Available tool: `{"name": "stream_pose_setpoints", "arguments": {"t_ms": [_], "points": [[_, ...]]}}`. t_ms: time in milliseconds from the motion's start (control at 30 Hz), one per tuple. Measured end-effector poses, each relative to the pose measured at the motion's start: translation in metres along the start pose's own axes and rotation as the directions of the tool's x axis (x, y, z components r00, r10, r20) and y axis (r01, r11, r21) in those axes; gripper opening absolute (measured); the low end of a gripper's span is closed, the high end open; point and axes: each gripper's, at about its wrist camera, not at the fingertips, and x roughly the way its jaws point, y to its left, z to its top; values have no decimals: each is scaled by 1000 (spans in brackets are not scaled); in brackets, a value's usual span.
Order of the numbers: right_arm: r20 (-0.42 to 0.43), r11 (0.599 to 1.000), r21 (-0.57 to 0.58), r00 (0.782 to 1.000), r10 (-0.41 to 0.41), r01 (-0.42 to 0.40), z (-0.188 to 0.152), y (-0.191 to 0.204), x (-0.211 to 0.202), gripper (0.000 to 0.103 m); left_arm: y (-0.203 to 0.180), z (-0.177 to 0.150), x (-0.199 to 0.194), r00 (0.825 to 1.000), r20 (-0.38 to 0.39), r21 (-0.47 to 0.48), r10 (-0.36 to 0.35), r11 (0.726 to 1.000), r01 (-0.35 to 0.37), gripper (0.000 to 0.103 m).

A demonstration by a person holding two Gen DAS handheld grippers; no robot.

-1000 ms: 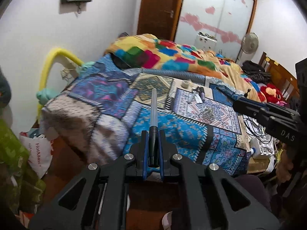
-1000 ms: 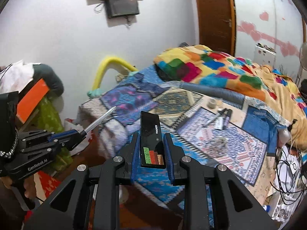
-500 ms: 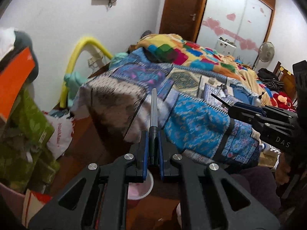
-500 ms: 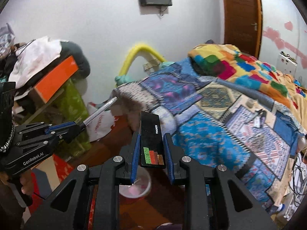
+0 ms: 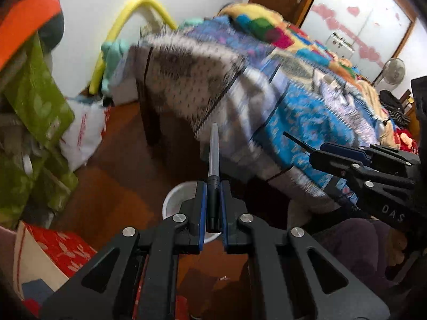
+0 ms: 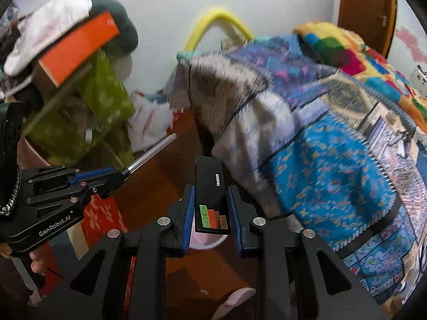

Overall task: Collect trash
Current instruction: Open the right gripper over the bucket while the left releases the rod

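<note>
Black gripper [image 5: 213, 208] frames, blue pads, silver screws, white "GenRobot.AI" lettering.

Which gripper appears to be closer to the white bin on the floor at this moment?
Too close to call: the left gripper, shut on a pen, and the right gripper, shut on a black box, both hang above the bin.

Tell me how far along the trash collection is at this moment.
Done: both pieces are picked up. In hand: the left gripper is shut on a pen, and the right gripper is shut on a black box; both hang over the white bin on the floor. Left: neither is dropped in yet, and small items remain on the bed, too blurred to identify.
</note>
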Motion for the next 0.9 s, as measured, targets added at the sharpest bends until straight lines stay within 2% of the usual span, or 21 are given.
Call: {"name": "stream_pose_setpoints", "arguments": {"t_ms": [167,433,567,667,800,900], "points": [[-119,1000,10,993,27,-26,-6,1,46,22,14,-11,42,996,-92,-65,-7,998,1,9],[-287,998,39,956,63,-55,-15,4,114,23,40,-22,90,981,-191,-176,-23,984,-11,9],[-300,997,45,951,67,-56,-9,8,129,24,48,-22,103,977,-211,-224,-45,975,-4,9],[-307,997,44,949,69,-58,-3,9,134,24,50,-18,109,975,-219,-231,-36,973,-16,9],[-316,994,69,944,98,-81,-2,1,134,37,50,-14,117,972,-229,-235,-44,972,-12,9],[-313,994,75,945,99,-79,-1,-4,134,39,45,-10,122,971,-238,-221,-38,975,-16,8]]}}
